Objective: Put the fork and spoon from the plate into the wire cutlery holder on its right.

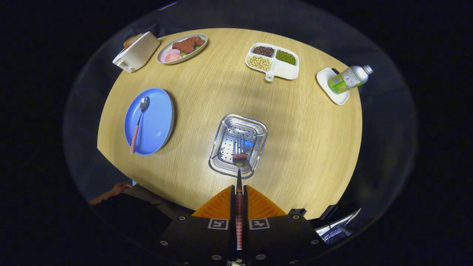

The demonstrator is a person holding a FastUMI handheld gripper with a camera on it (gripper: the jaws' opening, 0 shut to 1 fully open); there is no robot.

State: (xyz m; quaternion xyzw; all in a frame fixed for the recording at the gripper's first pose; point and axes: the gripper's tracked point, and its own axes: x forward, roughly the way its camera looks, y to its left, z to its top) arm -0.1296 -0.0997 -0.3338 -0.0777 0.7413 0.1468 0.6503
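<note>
Jaws closed on the checked handle of the fork (239, 173), both fingers (221, 205) pressing its sides. Fork's long axis runs straight ahead along the fingers, tines pointing forward, over the wire cutlery holder (255, 127) on the desk (303, 147). Spoon (138, 123) lies on the blue plate (159, 122), left of the holder and well apart from it, bowl pointing away, handle end overhanging the plate's near rim.

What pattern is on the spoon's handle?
A red-and-white check, seen in the gripper view on the spoon lying on the blue plate.
</note>
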